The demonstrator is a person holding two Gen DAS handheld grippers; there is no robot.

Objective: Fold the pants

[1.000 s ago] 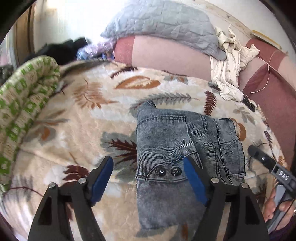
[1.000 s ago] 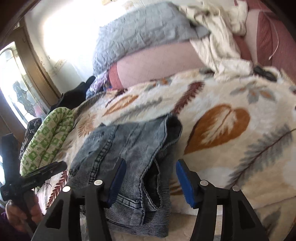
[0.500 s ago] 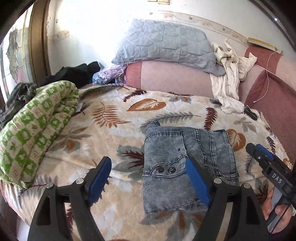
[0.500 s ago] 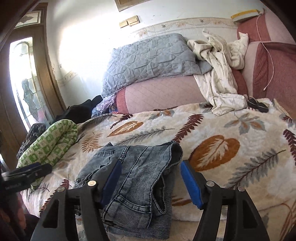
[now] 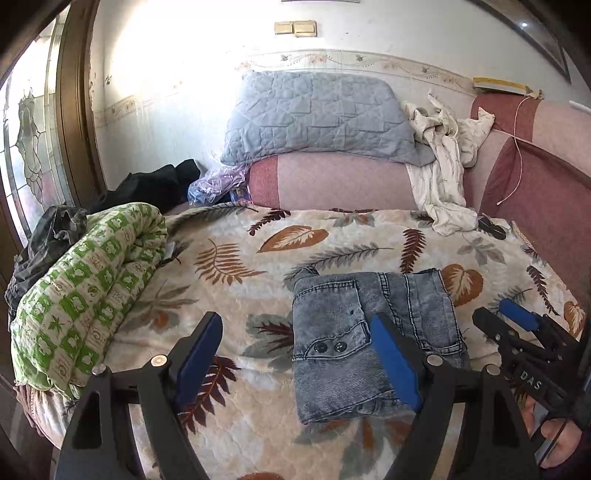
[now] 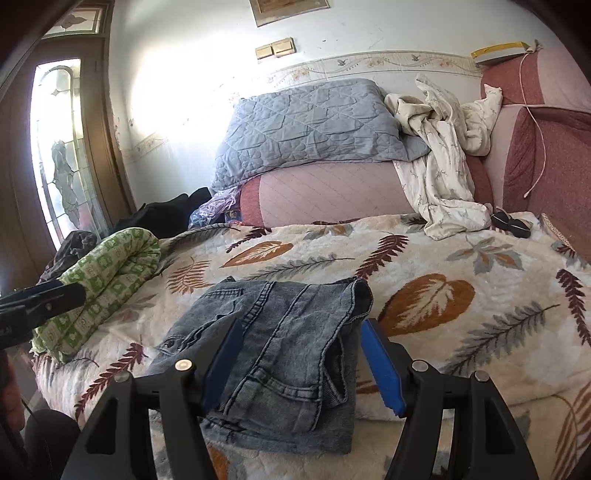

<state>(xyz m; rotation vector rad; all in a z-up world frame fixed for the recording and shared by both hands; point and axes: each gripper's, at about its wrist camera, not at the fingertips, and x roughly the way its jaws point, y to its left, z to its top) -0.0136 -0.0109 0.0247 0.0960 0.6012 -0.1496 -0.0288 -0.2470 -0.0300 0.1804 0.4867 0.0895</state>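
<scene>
From my left wrist camera: my left gripper is spread wide and released, holding nothing. Between and beyond its blue pads lie the folded pants, grey washed denim, flat on the leaf-print bedspread near the bed's front edge, two dark buttons facing up. At far right my right gripper shows from the side, with white letters "DAS" on its black body. A rolled green-patterned quilt lies at left; a grey pillow rests at the head of the bed.

From my right wrist camera: my right gripper is also released, its blue pads apart on either side of the pants without pinching them. My left gripper pokes in at far left.

Compared with a second ago, both cameras have pulled back and up from the bed, so the pants look smaller and the wall with its two switch plates has come into sight.
</scene>
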